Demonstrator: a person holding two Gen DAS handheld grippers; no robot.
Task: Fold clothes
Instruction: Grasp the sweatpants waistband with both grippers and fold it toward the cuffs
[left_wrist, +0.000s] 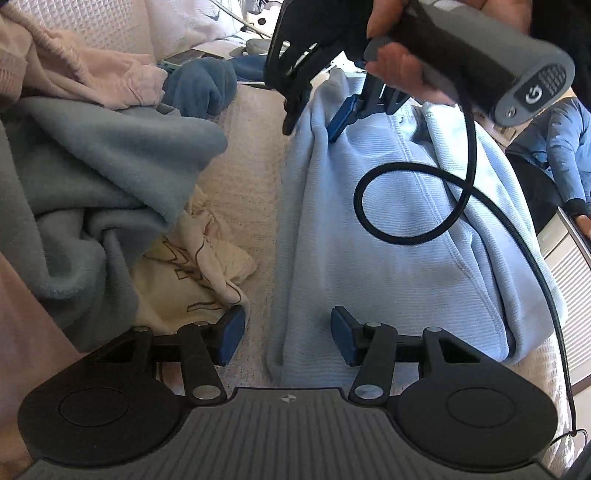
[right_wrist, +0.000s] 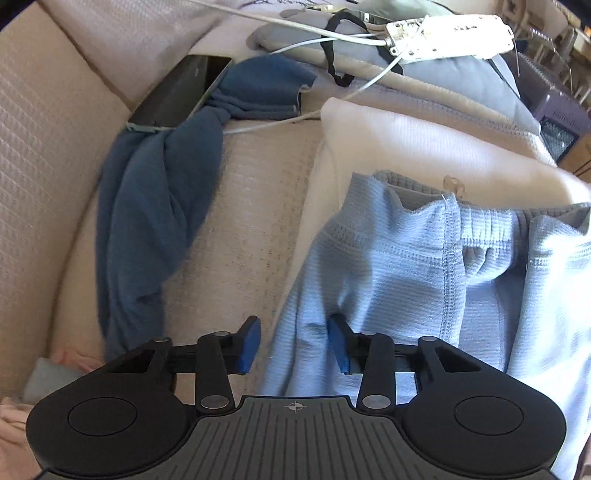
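Left wrist view crops light blue garment rightward

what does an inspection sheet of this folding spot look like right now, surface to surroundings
surface: cream textured bed cover, bare strip down the middle
job's things: light blue garment laid lengthwise, waistband end on a white pillow
clutter: grey-blue fleece, pink garment, cream printed cloth, dark blue cloth, dark tablet
grippers: left hand-held gripper open over the garment's near edge; right hand-held gripper open, garment edge between the pads, not pinched
cables: black cable looped over the garment; white wires to a white box
surroundings: seated person in blue at far right
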